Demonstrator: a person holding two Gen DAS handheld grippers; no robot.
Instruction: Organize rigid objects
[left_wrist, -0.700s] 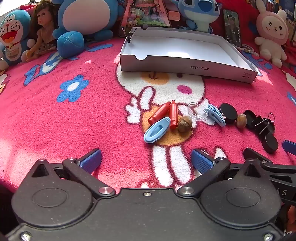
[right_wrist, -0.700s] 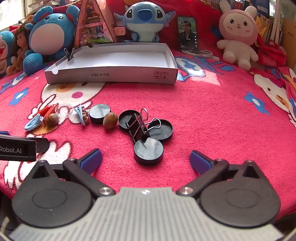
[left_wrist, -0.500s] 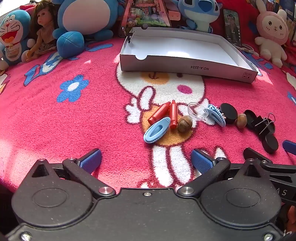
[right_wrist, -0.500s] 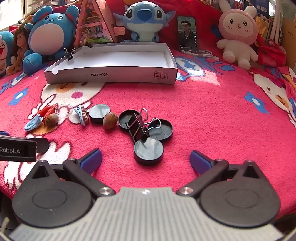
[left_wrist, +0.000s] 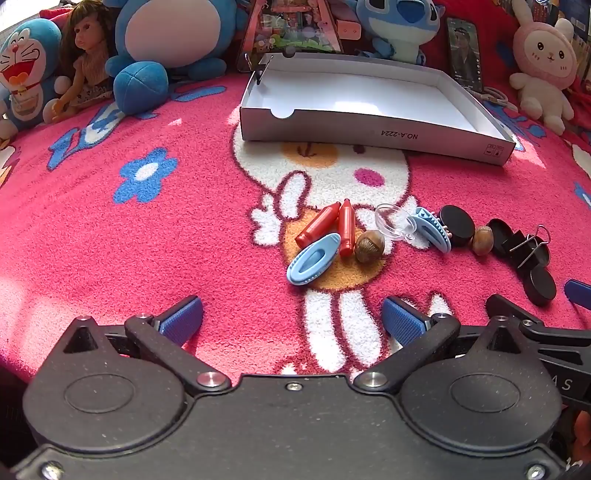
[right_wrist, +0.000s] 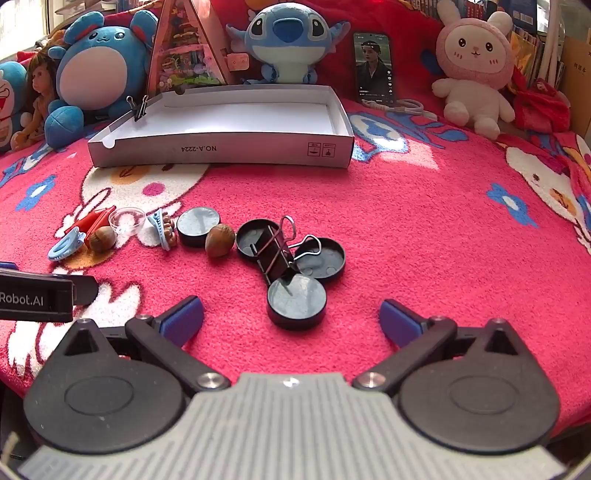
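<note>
Sorting has yet to begin on the pink rug (left_wrist: 110, 240): the white cardboard box (right_wrist: 221, 147) at the far side holds nothing, and every small item lies loose in a row in front of it. The left gripper (left_wrist: 291, 319) and right gripper (right_wrist: 291, 319) both hover with fingers spread wide and nothing between them. Near the left gripper, two red tubes (left_wrist: 332, 225) form a narrow V, tips aimed toward the box, while a blue clip (left_wrist: 313, 258) just below them lies on a slant, its long axis running from lower left to upper right. A brown nut (left_wrist: 369, 246) sits beside them. In front of the right gripper, a black binder clip (right_wrist: 275, 251) rests across three black round lids (right_wrist: 297, 302), its wire handles pointing toward the box. All pieces, by this view, remain to be moved.
</note>
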